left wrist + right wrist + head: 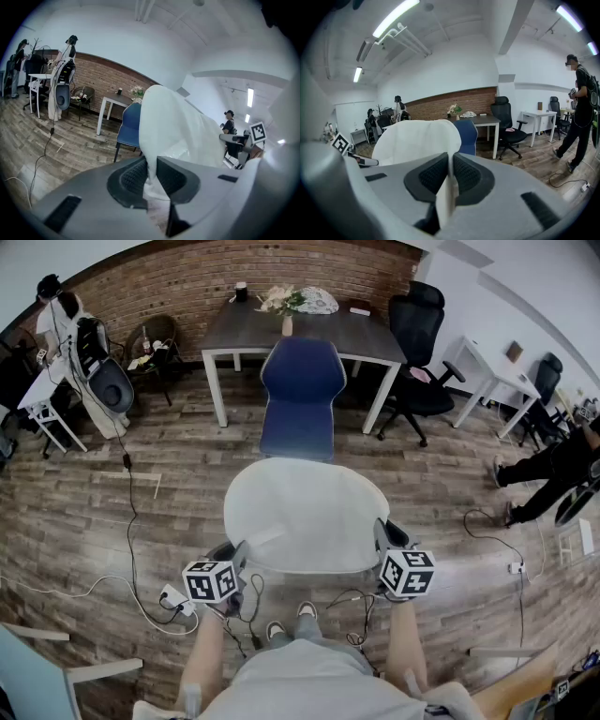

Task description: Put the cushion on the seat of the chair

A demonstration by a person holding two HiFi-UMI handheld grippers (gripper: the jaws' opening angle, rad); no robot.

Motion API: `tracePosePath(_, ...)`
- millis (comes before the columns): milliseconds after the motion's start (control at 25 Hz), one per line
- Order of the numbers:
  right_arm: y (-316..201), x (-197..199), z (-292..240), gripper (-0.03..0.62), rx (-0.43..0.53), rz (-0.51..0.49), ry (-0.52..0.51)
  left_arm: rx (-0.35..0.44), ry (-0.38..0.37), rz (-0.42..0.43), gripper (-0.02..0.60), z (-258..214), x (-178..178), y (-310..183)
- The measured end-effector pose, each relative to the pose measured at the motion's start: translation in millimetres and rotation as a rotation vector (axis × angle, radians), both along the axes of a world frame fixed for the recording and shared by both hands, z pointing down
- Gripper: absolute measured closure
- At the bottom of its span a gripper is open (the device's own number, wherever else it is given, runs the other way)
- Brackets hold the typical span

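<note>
Cushion (300, 512) is in the air between your two grippers, at 12 o'clock from your feet. Left gripper (234, 561) has it at the cushion's 8 o'clock edge, fingers (133, 177) clamped on a pinch of white fabric. Right gripper (386, 542) is at the 4 o'clock edge, fingers (432, 174) closed on a thin fold of the same cover. Blue chair (302, 395) stands beyond the cushion at 12 o'clock, seat bare, up against the dark surface (370, 334) by the brick wall (187, 277). Cushion not on the seat yet.
</note>
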State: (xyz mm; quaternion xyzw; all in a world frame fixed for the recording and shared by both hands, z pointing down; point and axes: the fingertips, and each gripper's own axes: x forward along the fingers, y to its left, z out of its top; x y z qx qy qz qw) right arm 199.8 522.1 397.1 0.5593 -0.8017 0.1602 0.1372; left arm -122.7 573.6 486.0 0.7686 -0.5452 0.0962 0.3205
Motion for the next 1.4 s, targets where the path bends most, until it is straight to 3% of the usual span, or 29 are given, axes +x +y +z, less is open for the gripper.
tracePosePath(920,33.7,-34.5,7.3,0.546,-0.025,-0.014,-0.047,-0.014,0.025,0.021,0.534,15.2,-31.9,31.0)
tracePosePath(1400,1.9,-49.9,12.2,0.546,-0.047,-0.039,-0.049,-0.023,0.021,0.027,0.534,17.0,-45.2,5.9)
